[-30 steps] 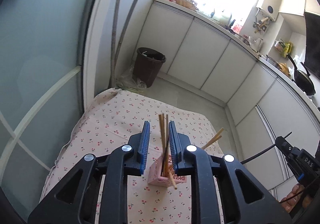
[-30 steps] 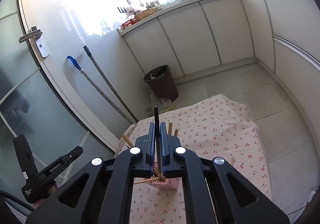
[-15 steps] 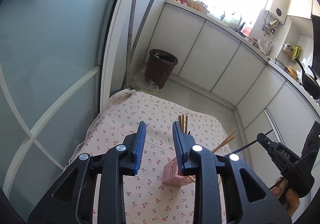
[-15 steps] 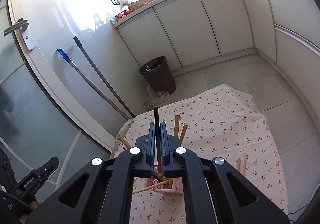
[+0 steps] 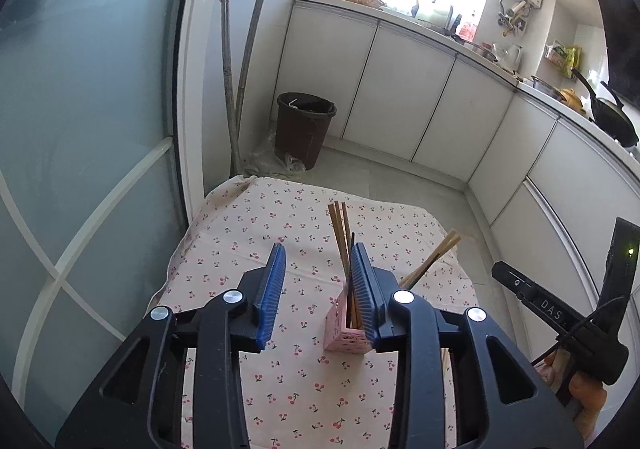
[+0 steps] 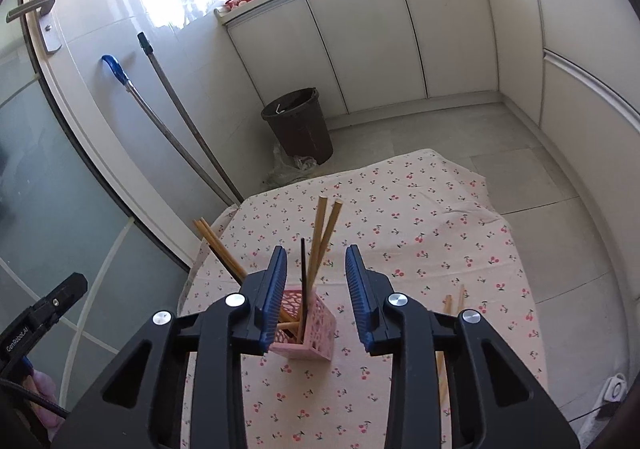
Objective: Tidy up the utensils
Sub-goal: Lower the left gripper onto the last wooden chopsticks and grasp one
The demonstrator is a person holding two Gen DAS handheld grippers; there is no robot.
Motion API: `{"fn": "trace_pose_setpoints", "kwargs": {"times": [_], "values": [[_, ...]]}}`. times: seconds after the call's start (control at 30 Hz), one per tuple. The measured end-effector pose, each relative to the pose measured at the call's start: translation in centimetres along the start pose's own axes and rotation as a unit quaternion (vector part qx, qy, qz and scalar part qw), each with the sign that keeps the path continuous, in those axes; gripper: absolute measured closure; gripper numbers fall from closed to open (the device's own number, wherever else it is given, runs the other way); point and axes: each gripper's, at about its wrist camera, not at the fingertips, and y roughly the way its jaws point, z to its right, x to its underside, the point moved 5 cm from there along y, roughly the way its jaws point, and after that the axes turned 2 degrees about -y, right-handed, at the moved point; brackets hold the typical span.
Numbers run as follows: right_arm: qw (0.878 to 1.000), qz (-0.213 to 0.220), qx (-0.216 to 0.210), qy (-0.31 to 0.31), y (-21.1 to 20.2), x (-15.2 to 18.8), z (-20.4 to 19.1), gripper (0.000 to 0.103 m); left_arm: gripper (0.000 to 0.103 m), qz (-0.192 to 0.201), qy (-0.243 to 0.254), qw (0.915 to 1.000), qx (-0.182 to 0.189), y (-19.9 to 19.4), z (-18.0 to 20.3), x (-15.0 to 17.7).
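A pink perforated holder (image 6: 308,333) stands on the cherry-print cloth (image 6: 420,233); it also shows in the left wrist view (image 5: 346,333). Several wooden chopsticks (image 6: 326,233) and one black chopstick (image 6: 303,281) stand in it. My right gripper (image 6: 316,297) is open and empty above the holder. My left gripper (image 5: 318,291) is open and empty, the holder just behind its right finger. Two loose wooden chopsticks (image 6: 454,303) lie on the cloth right of the holder, partly hidden by my right finger.
A dark bin (image 6: 300,125) stands on the floor beyond the cloth. Two mop handles (image 6: 176,121) lean on the wall by a glass door (image 5: 80,129). White cabinets (image 6: 400,37) line the back and right. The other hand-held gripper shows at each view's edge (image 5: 560,313).
My right gripper has opened and let go of the black chopstick, which now stands in the holder. My left gripper has opened wider and shifted left of the holder.
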Motion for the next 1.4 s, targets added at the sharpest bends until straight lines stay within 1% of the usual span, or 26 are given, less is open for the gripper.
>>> {"fn": "trace_pose_setpoints", "kwargs": {"times": [0.07, 0.13, 0.2, 0.27, 0.33, 0.4, 0.47, 0.53, 0.57, 0.7, 0.83, 0.93, 1.13, 1.23, 1.3, 1.4], "values": [[1.000, -0.006, 0.009, -0.004, -0.5, 0.8, 0.8, 0.069, 0.066, -0.006, 0.009, 0.9999, 0.000, 0.2, 0.6, 0.7], [1.000, -0.012, 0.020, -0.011, -0.9, 1.5, 1.4, 0.065, 0.059, -0.016, 0.019, 0.9997, 0.000, 0.5, 1.3, 1.8], [0.999, -0.014, 0.035, -0.022, -1.4, 2.4, 2.0, 0.052, 0.055, -0.029, 0.028, 0.9992, 0.001, 0.9, 1.8, 3.2], [0.998, -0.017, 0.048, -0.035, -1.7, 3.1, 2.5, 0.051, 0.053, -0.042, 0.040, 0.9983, 0.001, 1.3, 2.4, 4.4], [0.997, -0.023, 0.064, -0.048, -2.0, 4.0, 3.0, 0.049, 0.049, -0.056, 0.053, 0.9970, 0.001, 1.8, 3.2, 5.7], [0.995, -0.025, 0.076, -0.052, -2.4, 4.8, 3.7, 0.041, 0.045, -0.067, 0.065, 0.9956, 0.001, 2.3, 3.9, 6.8], [0.995, -0.026, 0.088, -0.048, -3.2, 5.5, 5.0, 0.036, 0.042, -0.081, 0.080, 0.9935, 0.003, 3.1, 4.8, 7.7], [0.994, -0.027, 0.101, -0.040, -4.0, 6.1, 6.2, 0.029, 0.037, -0.094, 0.092, 0.9913, 0.006, 3.8, 5.8, 8.5], [0.993, -0.027, 0.108, -0.034, -4.4, 6.3, 7.0, 0.023, 0.035, -0.099, 0.096, 0.9904, 0.008, 4.1, 6.3, 8.8], [0.992, -0.031, 0.123, -0.002, -5.8, 6.3, 9.8, 0.013, 0.028, -0.124, 0.111, 0.9859, 0.014, 5.9, 8.4, 10.3], [0.992, -0.042, 0.112, 0.037, -6.4, 6.0, 11.8, 0.010, 0.022, -0.153, 0.120, 0.9807, 0.018, 7.6, 10.4, 11.7], [0.991, -0.046, 0.108, 0.058, -6.6, 5.9, 13.0, 0.010, 0.021, -0.170, 0.131, 0.9765, 0.016, 9.0, 11.8, 12.9], [0.989, -0.051, 0.116, 0.078, -6.8, 5.5, 14.8, 0.010, 0.017, -0.199, 0.148, 0.9687, 0.011, 11.6, 14.3, 14.9], [0.988, -0.046, 0.116, 0.096, -7.4, 5.1, 15.9, 0.010, 0.016, -0.222, 0.155, 0.9625, 0.013, 13.4, 15.8, 16.3], [0.986, -0.045, 0.112, 0.113, -7.8, 4.9, 16.8, 0.010, 0.015, -0.234, 0.172, 0.9569, 0.010, 14.7, 17.1, 17.2], [0.983, -0.046, 0.107, 0.143, -8.2, 4.8, 18.3, 0.010, 0.015, -0.231, 0.202, 0.9516, 0.001, 16.4, 18.7, 18.0]]}}
